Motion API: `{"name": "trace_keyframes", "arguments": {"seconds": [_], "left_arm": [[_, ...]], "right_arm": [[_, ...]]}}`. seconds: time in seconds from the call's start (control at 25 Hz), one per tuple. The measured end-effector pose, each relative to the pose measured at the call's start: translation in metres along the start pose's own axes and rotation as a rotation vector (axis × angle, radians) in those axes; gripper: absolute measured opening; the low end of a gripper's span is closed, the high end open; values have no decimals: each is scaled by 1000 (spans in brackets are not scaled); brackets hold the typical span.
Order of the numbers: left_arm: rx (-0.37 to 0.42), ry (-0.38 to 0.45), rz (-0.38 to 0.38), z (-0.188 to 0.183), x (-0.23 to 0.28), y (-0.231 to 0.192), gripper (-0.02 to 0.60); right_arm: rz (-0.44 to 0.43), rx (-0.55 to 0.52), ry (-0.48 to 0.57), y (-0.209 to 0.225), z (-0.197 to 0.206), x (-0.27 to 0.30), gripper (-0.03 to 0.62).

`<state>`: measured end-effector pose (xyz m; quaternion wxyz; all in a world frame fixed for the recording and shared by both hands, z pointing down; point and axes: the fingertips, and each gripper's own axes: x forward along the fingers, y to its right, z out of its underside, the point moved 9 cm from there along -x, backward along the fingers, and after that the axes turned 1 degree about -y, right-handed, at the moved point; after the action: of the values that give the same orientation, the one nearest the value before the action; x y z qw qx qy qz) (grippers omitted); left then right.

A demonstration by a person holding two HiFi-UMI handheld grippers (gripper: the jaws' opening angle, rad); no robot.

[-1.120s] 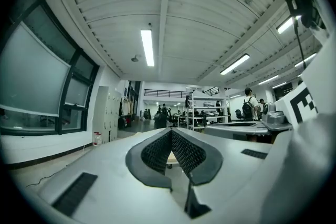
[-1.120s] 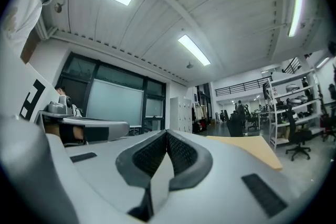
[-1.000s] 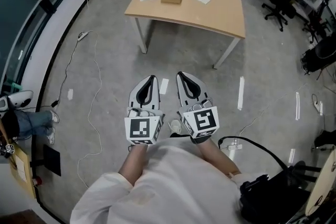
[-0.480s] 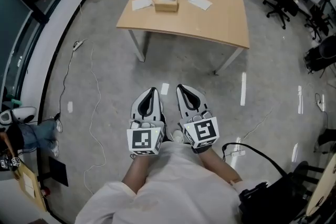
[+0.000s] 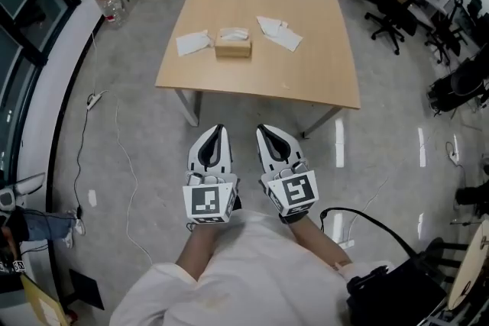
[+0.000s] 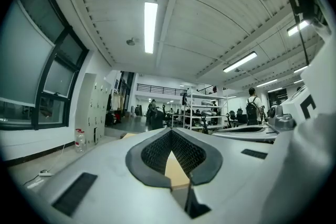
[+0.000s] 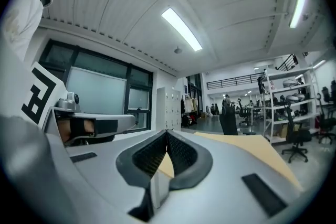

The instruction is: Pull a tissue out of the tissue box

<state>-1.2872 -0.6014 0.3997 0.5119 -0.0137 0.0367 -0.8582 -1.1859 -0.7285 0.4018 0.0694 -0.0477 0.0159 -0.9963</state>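
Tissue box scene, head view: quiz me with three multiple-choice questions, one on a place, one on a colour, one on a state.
1. Where is the tissue box?
A. on the table, between loose tissues
B. on the floor
C. on a shelf
2. What colour is the box?
A. blue
B. tan
C. red
3. How are the left gripper and right gripper?
A. both open
B. one holds a tissue
C. both shut, empty

Answers:
1. A, it stands on the tabletop with tissues on either side.
2. B, its sides are tan.
3. C, each pair of jaws meets with nothing between.
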Motion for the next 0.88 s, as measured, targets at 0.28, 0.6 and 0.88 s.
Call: {"name": "trace_keyframes", "arguments": {"seconds": [0.28,0.6,0.88], "left_arm": [[-2,21,32,-10,82,-83,0],[-56,-57,76,14,160,-118,0],[-43,-56,75,20,263,-144,1]], "right_arm": [[12,-14,1,13,-14,114,3],[62,23,-68,58,-1,186,3],[69,29,-63,129,4,269,3]]}}
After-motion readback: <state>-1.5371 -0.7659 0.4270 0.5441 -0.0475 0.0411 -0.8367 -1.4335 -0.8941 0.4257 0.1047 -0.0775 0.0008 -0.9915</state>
